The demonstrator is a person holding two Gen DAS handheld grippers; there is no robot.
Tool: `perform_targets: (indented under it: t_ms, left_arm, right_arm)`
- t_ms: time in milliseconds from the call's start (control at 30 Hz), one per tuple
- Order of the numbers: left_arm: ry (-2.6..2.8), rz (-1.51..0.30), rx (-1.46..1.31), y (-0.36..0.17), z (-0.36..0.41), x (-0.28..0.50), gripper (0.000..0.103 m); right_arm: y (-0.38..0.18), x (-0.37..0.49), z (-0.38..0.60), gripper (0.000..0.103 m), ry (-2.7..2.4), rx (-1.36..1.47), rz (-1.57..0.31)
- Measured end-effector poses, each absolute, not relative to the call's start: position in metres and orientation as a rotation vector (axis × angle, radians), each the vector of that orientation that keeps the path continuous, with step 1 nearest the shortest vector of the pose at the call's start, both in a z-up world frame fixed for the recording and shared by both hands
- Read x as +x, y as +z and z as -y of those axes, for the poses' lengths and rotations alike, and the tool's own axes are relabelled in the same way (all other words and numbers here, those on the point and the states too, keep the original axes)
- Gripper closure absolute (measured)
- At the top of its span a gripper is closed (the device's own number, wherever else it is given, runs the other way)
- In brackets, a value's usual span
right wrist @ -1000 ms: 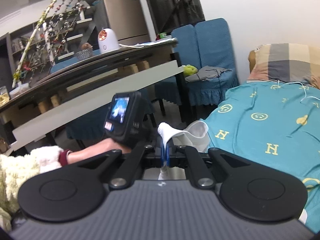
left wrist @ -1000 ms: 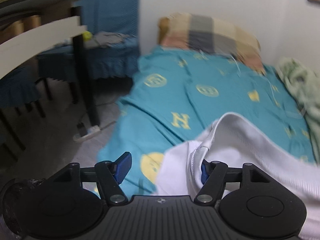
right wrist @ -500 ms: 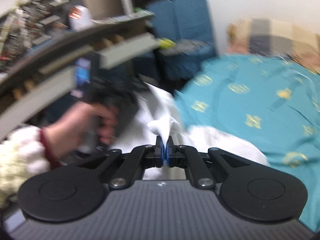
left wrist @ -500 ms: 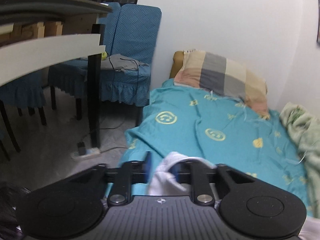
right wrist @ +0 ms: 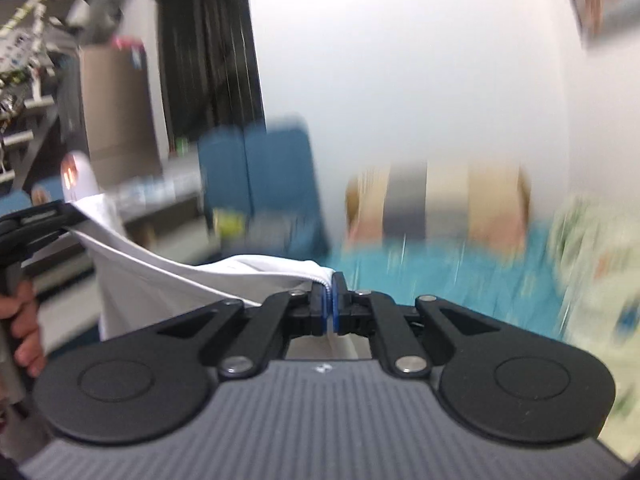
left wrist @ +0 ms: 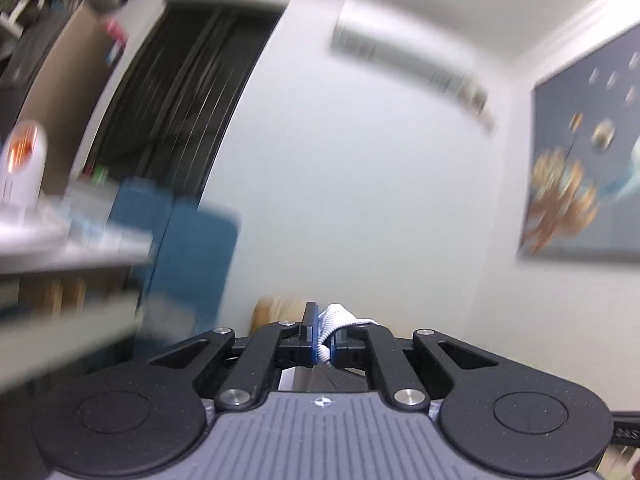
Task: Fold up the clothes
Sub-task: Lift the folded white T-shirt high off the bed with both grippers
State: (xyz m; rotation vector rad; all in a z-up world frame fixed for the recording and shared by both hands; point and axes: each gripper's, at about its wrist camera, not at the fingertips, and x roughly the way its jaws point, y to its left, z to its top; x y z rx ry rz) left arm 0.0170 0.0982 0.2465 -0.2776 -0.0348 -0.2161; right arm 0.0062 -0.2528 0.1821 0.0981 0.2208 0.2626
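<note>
A white garment (right wrist: 168,280) hangs stretched in the air between my two grippers. My right gripper (right wrist: 329,304) is shut on its ribbed edge. My left gripper (left wrist: 325,338) is shut on another bunched edge of the white garment (left wrist: 338,318) and points up at the wall. In the right wrist view the left gripper (right wrist: 36,220) shows at the left edge, held in a hand, with the cloth running from it. The rest of the garment is hidden below the gripper bodies.
A bed with a teal sheet (right wrist: 460,276), a checked pillow (right wrist: 440,196) and a pale green blanket (right wrist: 592,264) lies ahead on the right. Blue chairs (right wrist: 256,176) and a dining table (left wrist: 60,248) stand to the left. Both views are blurred.
Both grippers have risen and tilted upward, lifting the white garment off the bed. The left gripper has closed on the cloth. The garment now spans between them.
</note>
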Motion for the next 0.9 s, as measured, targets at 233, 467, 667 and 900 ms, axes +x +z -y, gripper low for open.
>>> perform_targets:
  t_ms: [233, 467, 667, 900]
  left_arm:
    - [-0.215, 0.247, -0.268, 0.434, -0.120, -0.084, 0.097]
    - [-0.210, 0.351, -0.285, 0.539, -0.142, -0.202, 0.097]
    - [-0.288, 0.296, -0.371, 0.551, -0.156, -0.263, 0.093]
    - [-0.344, 0.184, -0.389, 0.517, -0.149, -0.249, 0.089]
  right_arm:
    - [0.392, -0.087, 0.232, 0.098, 0.224, -0.018, 0.087]
    - [0.517, -0.193, 0.202, 0.098, 0.133, -0.167, 0.268]
    - [0.533, -0.240, 0.193, 0.098, 0.088, -0.237, 0.273]
    - [0.515, -0.207, 0.192, 0.098, 0.061, -0.244, 0.196]
